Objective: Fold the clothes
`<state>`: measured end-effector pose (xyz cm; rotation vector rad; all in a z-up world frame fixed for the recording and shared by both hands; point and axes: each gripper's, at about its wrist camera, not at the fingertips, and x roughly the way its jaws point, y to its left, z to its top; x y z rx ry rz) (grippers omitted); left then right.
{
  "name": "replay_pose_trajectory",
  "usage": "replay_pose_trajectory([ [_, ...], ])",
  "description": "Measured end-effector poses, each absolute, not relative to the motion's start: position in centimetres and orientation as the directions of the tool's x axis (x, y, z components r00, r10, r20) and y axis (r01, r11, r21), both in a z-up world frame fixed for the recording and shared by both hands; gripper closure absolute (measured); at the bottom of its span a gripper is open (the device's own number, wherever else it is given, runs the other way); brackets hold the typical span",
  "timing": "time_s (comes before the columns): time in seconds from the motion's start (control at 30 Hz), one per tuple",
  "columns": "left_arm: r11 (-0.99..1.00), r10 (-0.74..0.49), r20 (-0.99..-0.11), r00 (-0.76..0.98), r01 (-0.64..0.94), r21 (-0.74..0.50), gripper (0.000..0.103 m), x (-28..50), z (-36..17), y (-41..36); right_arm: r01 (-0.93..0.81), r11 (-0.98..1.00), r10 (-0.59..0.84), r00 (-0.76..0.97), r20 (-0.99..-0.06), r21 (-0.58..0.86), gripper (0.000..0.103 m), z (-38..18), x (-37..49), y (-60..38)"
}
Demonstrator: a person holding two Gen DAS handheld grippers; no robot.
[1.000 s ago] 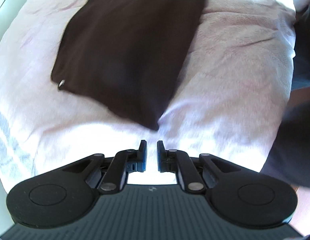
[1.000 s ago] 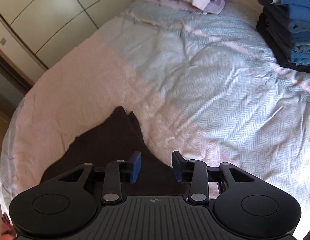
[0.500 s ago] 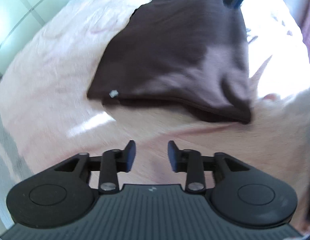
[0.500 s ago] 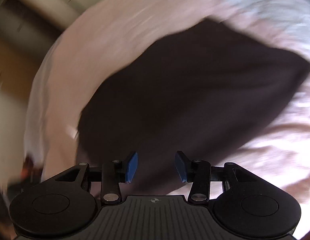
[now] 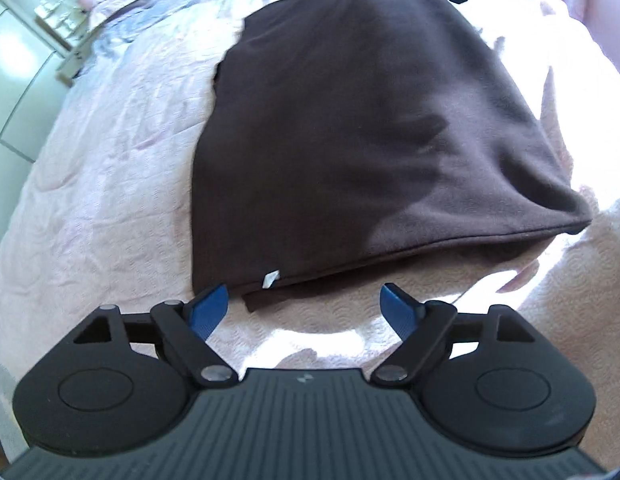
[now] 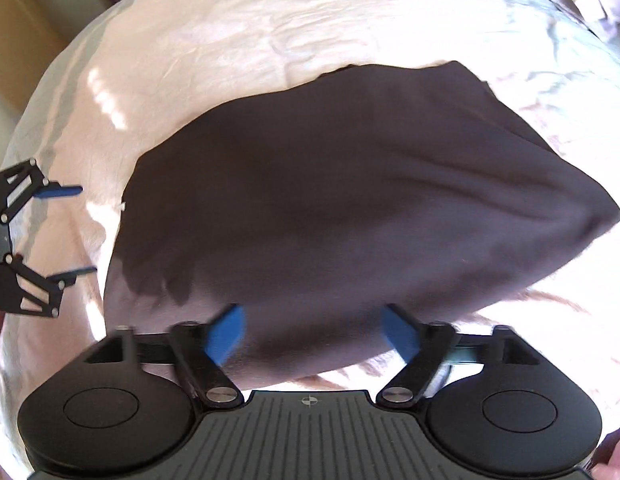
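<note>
Hovering both grippers with jaws spread wide and empty, left gripper (image 5: 304, 306) at the tagged hem, right gripper (image 6: 312, 332) over the side edge, we've got the dark garment (image 5: 362, 120) flat on the bed (image 5: 110, 160), probably lining up corners.

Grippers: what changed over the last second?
Both opened wider: left gripper, nearly shut before, now gapes at the garment's near edge; right gripper swung from the bed's far end to over the garment. Neither holds anything. Garment stays folded on the bedspread.
</note>
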<state>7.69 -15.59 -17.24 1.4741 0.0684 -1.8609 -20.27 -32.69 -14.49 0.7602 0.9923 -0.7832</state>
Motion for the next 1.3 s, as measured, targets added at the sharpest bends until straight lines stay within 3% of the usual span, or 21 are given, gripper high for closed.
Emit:
replay_pose_trajectory([
  [0.1, -0.747, -0.512, -0.858, -0.046, 0.517, 0.418, 0.019, 7.8, -17.4, -15.6, 0.829, 0.524, -0.197, 0.34, -0.919, 0.194, 0.02, -14.4, -20.3, -32.5],
  [0.23, -0.759, -0.526, -0.849, -0.055, 0.481, 0.439, 0.019, 8.0, -17.3, -15.3, 0.791, 0.604, -0.217, 0.283, -0.934, 0.099, 0.02, -14.4, -19.3, -31.4],
  [0.43, -0.78, -0.535, -0.844, -0.039, 0.405, 0.476, 0.018, 8.0, -18.1, -14.7, 0.751, 0.647, -0.174, 0.319, -0.932, 0.136, 0.02, -15.5, -18.8, -30.6],
  [0.63, -0.794, -0.607, -0.79, -0.089, 0.078, 0.602, 0.018, 9.0, -22.6, -14.1, 0.635, 0.768, -0.19, 0.356, -0.915, 0.088, 0.021, -16.0, -16.5, -27.2],
  [0.8, -0.731, -0.66, -0.728, -0.187, -0.065, 0.679, 0.018, 10.2, -26.1, -15.4, 0.613, 0.79, -0.262, 0.334, -0.906, -0.002, 0.021, -17.1, -14.8, -23.8],
  [0.87, -0.71, -0.676, -0.704, -0.218, -0.065, 0.702, 0.025, 10.4, -26.5, -16.3, 0.597, 0.801, -0.29, 0.317, -0.903, -0.048, 0.021, -17.8, -14.0, -22.4],
  [0.93, -0.708, -0.676, -0.702, -0.226, -0.065, 0.703, 0.055, 10.5, -26.7, -17.0, 0.541, 0.833, -0.318, 0.302, -0.899, -0.112, 0.021, -18.5, -13.1, -20.8],
  [1.03, -0.729, -0.656, -0.718, -0.231, -0.052, 0.683, 0.077, 10.5, -26.4, -17.6, 0.448, 0.875, -0.348, 0.311, -0.884, -0.187, 0.021, -19.4, -12.0, -19.0],
  [1.13, -0.75, -0.637, -0.734, -0.236, -0.033, 0.661, 0.087, 10.4, -26.2, -18.0, 0.357, 0.9, -0.374, 0.332, -0.866, -0.251, 0.021, -20.4, -11.0, -17.6],
  [1.3, -0.772, -0.622, -0.744, -0.243, 0.03, 0.635, 0.089, 10.3, -25.7, -18.3, 0.199, 0.912, -0.408, 0.374, -0.833, -0.358, 0.023, -22.1, -9.4, -15.2],
])
